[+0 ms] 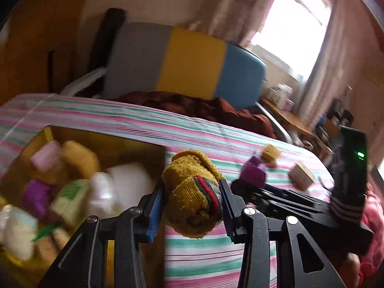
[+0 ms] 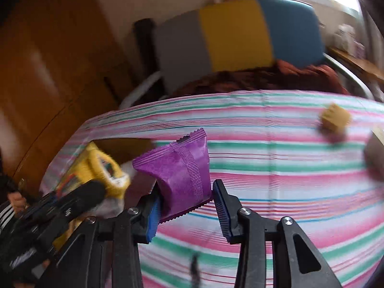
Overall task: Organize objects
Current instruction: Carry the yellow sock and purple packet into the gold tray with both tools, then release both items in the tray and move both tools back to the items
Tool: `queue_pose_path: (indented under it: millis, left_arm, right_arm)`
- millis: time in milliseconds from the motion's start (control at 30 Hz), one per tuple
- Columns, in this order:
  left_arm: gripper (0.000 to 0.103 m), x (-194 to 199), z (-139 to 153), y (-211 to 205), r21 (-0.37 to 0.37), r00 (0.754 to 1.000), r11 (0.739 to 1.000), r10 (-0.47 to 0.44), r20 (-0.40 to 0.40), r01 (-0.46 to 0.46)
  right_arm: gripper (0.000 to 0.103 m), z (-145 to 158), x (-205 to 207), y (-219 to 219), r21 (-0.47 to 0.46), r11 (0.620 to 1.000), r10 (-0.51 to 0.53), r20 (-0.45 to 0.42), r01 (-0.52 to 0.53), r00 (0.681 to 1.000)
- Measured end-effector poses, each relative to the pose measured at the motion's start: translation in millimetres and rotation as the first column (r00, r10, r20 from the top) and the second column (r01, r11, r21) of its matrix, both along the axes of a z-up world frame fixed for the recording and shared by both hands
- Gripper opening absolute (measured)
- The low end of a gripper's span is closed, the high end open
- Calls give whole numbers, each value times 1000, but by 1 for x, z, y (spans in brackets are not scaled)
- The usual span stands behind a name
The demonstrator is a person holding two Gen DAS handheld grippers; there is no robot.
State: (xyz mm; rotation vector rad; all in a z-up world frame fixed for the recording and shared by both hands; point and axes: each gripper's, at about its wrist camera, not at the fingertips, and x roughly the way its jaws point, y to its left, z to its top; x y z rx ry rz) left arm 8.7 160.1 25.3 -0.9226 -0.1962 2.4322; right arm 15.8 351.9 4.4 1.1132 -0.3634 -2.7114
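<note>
My left gripper [image 1: 192, 201] is shut on a mustard-yellow rolled sock [image 1: 192, 192] with red and green stripes, held above the striped bed just right of a cardboard box [image 1: 134, 144] full of items. My right gripper [image 2: 184, 204] is shut on a purple snack packet [image 2: 182, 170], held above the bed. The right gripper also shows in the left wrist view [image 1: 252, 182], with the purple packet [image 1: 253, 172] in it. The left gripper and the yellow-edged box [image 2: 100, 168] show at the left of the right wrist view.
The bed has a pink, green and white striped sheet [image 1: 216, 139]. A small yellow item [image 2: 334, 117] and a tan box [image 1: 302, 175] lie on it at the right. A grey, yellow and blue headboard [image 1: 187, 60] and a brown blanket [image 1: 204, 105] are behind.
</note>
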Motion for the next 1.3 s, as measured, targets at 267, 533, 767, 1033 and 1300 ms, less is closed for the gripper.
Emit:
queue_pose_path:
  millis: [267, 533, 767, 1033, 1300]
  left_arm:
    - [43, -40, -13, -93, -2, 976, 977, 213, 49, -213]
    - [43, -68, -29, -142, -37, 956, 961, 275, 101, -272]
    - [44, -80, -40, -159, -59, 946, 956, 293, 139, -288]
    - [44, -89, -47, -155, -67, 943, 957, 291, 162, -283]
    - [95, -84, -35, -162, -37, 925, 934, 358, 128, -356]
  right_arm:
    - [41, 3, -38, -77, 42, 986, 160, 27, -161, 987]
    - [41, -6, -88, -120, 86, 974, 200, 92, -207, 976]
    - [44, -18, -113, -129, 165, 969, 157, 156, -183, 975]
    - [44, -9, -88, -116, 77, 982, 166, 114, -175, 980]
    - [44, -7, -71, -102, 29, 985, 168, 106, -172, 980]
